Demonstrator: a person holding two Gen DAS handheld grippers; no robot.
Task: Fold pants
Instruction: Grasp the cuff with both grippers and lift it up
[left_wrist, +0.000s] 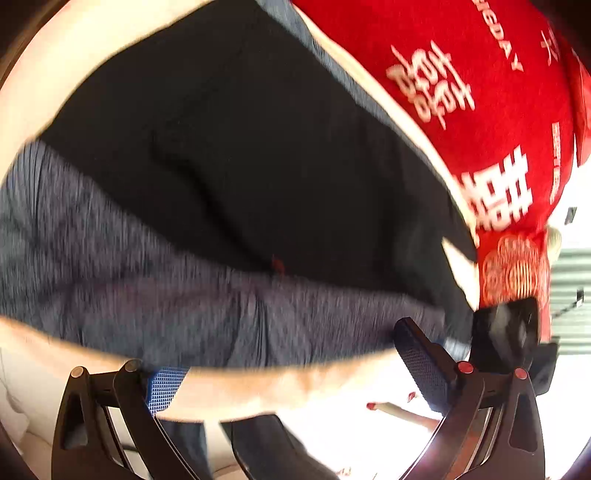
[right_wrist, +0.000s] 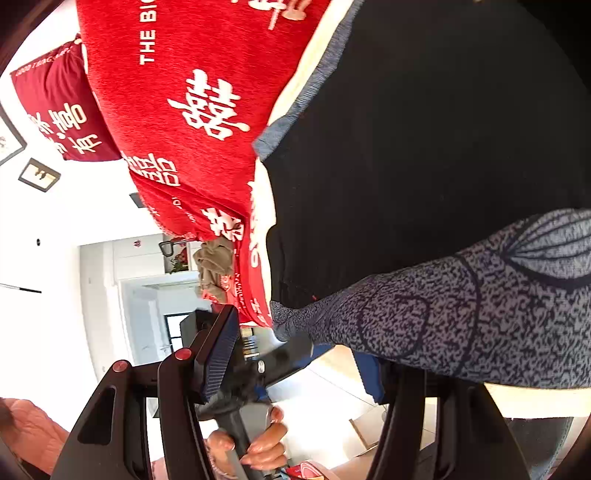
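The pants (left_wrist: 258, 147) are black with a blue-grey heathered band (left_wrist: 147, 295) along the near edge, and they lie spread on a cream cushion (left_wrist: 92, 55). My left gripper (left_wrist: 295, 369) is open at that band's edge, its fingers (left_wrist: 424, 362) wide apart and not pressing on cloth. In the right wrist view the black cloth (right_wrist: 424, 147) fills the right side and the heathered band (right_wrist: 480, 314) ends in a corner (right_wrist: 291, 321). My right gripper (right_wrist: 295, 343) stands open at this corner. The band drapes over its right finger, while its left pad (right_wrist: 218, 354) is bare.
A red cushion with white lettering (left_wrist: 461, 92) (right_wrist: 184, 110) borders the pants' far side, with a darker red one (right_wrist: 55, 110) behind. A hand (right_wrist: 258, 446) holds the left gripper's handle. A black tool body (left_wrist: 506, 325) sits at the band's right end. The cushion's front edge runs just below the band.
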